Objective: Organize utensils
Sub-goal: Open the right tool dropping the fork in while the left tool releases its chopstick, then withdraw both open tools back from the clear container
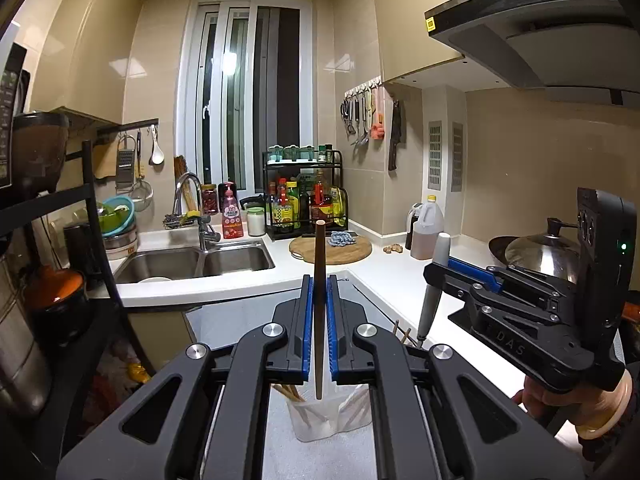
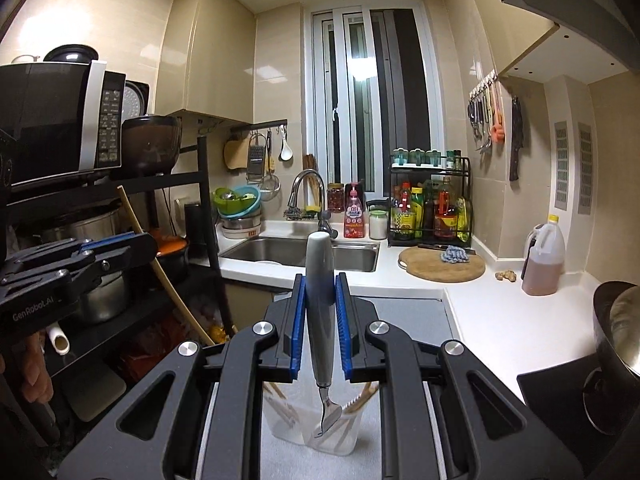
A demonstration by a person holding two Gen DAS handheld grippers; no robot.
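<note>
My left gripper [image 1: 319,292] is shut on a brown wooden chopstick [image 1: 319,264], held upright with its lower end just above a clear plastic utensil cup [image 1: 320,420] that holds several chopsticks. My right gripper [image 2: 320,292] is shut on a grey-handled fork [image 2: 319,280], held upright with its metal tines down inside the same clear cup [image 2: 288,432]. In the left wrist view the right gripper [image 1: 434,270] with the fork [image 1: 434,280] is at the right, close by. In the right wrist view the left gripper [image 2: 138,246] and its chopstick [image 2: 168,280] are at the left.
A double steel sink [image 1: 192,264] with faucet, a round wooden cutting board [image 1: 332,250], a condiment rack [image 1: 306,200] and an oil jug [image 1: 426,228] stand on the white counter. A wok with lid [image 1: 536,252] is at right. A black shelf with microwave [image 2: 60,120] is at left.
</note>
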